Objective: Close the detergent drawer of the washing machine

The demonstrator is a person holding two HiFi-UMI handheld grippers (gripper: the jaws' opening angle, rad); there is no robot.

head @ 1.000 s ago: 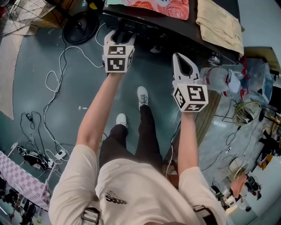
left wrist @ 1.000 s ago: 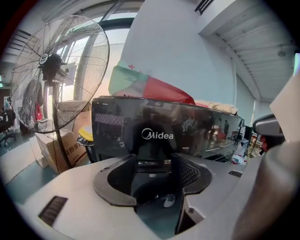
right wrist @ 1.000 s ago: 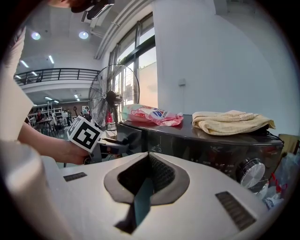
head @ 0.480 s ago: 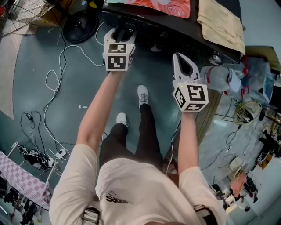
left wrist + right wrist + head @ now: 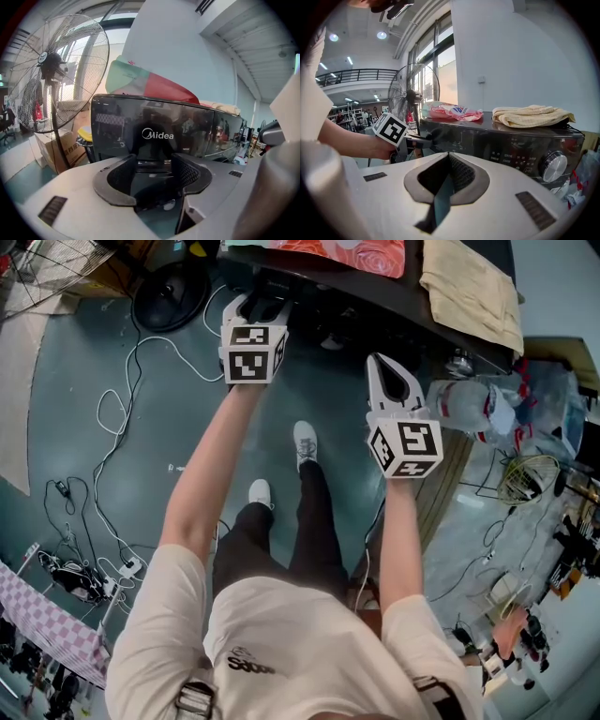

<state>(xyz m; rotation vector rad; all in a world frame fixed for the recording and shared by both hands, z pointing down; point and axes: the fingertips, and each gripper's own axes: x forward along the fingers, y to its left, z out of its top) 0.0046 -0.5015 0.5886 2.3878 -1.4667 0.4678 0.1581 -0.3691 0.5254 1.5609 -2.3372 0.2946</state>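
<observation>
Now | left tool (image 5: 154,161) spread at detergent drawer (image 5: 157,135) | right tool (image 5: 449,157) pinched

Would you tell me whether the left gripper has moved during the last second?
Yes, slightly: the left gripper has edged forward, toward the washing machine, while the person's front shoe keeps its place in the head view.

**Q:** Which markings are legible?

**A:** One brand only: "Midea", in white lettering with a round logo, on the dark front of the washing machine (image 5: 158,135), centre of the left gripper view.

**Q:** Any other print?

**A:** Control panel (image 5: 513,159) legends in the right gripper view and the shirt (image 5: 248,662) print at the bottom of the head view are unreadable.
</observation>
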